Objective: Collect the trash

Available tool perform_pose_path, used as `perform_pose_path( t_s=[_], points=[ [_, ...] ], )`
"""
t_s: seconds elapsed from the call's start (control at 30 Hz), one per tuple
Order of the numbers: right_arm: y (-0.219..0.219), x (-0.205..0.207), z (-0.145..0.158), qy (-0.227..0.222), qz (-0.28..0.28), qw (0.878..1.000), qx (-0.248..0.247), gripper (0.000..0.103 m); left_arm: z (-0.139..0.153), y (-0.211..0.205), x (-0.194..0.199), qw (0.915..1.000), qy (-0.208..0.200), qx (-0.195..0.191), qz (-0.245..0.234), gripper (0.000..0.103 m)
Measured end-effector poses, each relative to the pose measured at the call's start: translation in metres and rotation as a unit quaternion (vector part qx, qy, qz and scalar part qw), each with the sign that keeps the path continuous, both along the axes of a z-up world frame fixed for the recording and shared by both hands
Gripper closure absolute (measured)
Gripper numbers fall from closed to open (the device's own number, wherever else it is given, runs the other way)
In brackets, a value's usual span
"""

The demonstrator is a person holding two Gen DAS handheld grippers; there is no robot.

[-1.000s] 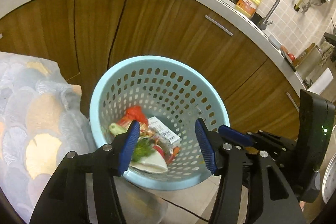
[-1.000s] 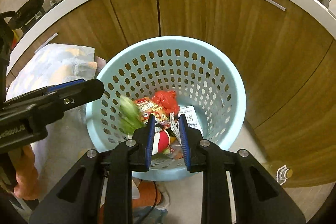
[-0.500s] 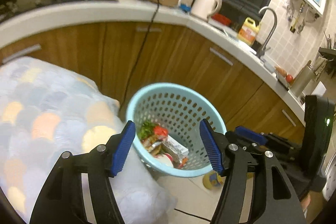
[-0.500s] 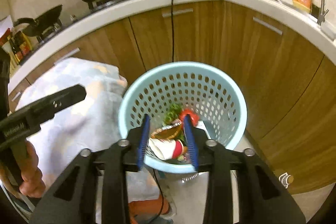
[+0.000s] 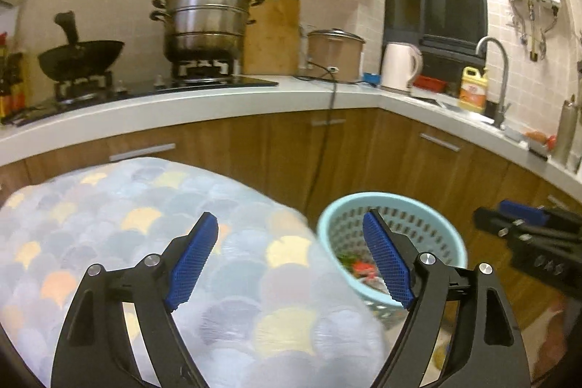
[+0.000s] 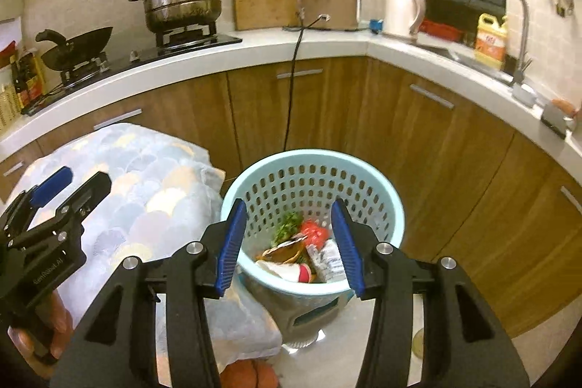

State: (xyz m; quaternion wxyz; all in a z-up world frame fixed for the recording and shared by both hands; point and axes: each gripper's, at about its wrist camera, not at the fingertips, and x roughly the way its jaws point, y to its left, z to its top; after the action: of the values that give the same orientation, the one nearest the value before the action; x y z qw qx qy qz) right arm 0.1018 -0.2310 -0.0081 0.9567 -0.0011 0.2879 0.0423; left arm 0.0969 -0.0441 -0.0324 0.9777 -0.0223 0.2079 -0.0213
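Both grippers are hanging empty above the blue basket, where the trash is lying in a heap at the bottom: greens, a red wrapper, a white packet and a shell-like scrap. The left gripper is standing wide, its jaws having just been opening with nothing between them; the right gripper is standing about half open, also just opening, and likewise holding nothing.

As a judgement, the main risk is knocking the light basket over: it is sitting on the floor right against the patterned cloth, and a low swing of either gripper could be catching its rim and spilling everything. The two grippers are also working close together, so they could be bumping each other. The black cord is hanging down the cabinet front just behind the basket and could be snagging a finger.

Round about, the steamer pot, wok, kettle and yellow bottle are sitting on the counter, well apart from the work
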Motion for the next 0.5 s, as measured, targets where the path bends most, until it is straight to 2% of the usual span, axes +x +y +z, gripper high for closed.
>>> perform_pose_path(
  t_s=[0.1,0.2,0.37,0.5],
  points=[
    [0.0014,-0.0008,-0.0012,-0.005,-0.010,1.000,0.012,0.058,0.0041,0.0035,-0.0031,1.0000,-0.006,-0.003,-0.002,0.023],
    [0.0029,-0.0019,0.0005,-0.017,-0.024,0.999,0.013,0.058,0.0036,0.0015,-0.0073,0.9998,-0.010,0.016,0.009,0.023],
    [0.0050,-0.0043,0.0024,-0.030,-0.037,0.999,0.009,0.058,0.0022,-0.0018,-0.0083,0.9999,-0.006,0.015,0.002,0.023],
    [-0.0007,-0.0048,0.0032,-0.027,-0.030,0.999,0.030,0.054,0.0002,0.0001,-0.0076,0.9999,-0.002,0.010,0.003,0.021]
  ],
)
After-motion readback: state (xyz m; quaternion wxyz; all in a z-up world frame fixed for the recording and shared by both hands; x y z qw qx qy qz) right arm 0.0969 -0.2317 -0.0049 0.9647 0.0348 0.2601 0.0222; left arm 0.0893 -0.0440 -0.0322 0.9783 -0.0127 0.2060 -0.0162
